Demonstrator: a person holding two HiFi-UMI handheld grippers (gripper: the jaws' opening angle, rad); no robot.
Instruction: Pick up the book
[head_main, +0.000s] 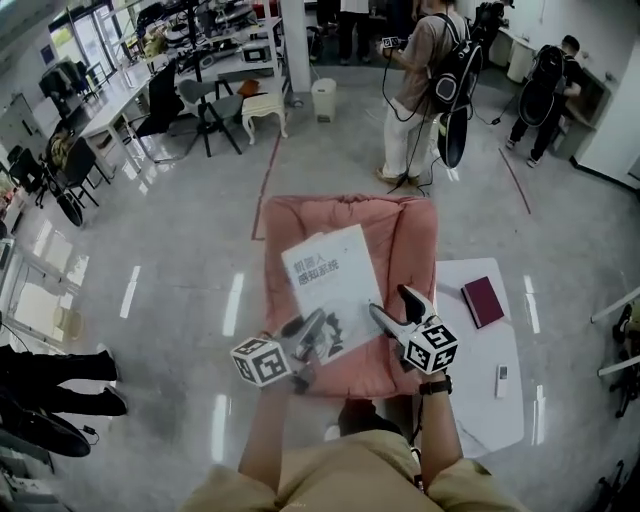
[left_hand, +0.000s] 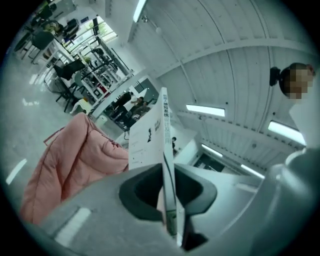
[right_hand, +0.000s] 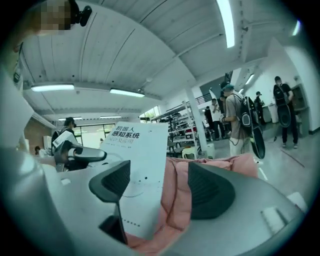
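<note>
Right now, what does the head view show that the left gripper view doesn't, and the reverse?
Only the head view: the right tool, open at the white book, plus a dark red book and a remote on the white table. Only the left gripper view: ceiling lights, and a close look at the left tool shut on the white book's edge. Both: the white book and the pink cushion.

A pink padded cushion (head_main: 410, 240) lies on the grey floor. Just beside it on the right stands a low white table (head_main: 480, 410), with a dark red notebook (head_main: 483, 301) and a small white remote (head_main: 503, 380) lying apart on it. Farther off, a person (head_main: 412, 60) with a black backpack (head_main: 455, 65) stands near a white bin (head_main: 324, 100) and a white stool (head_main: 265, 112).
</note>
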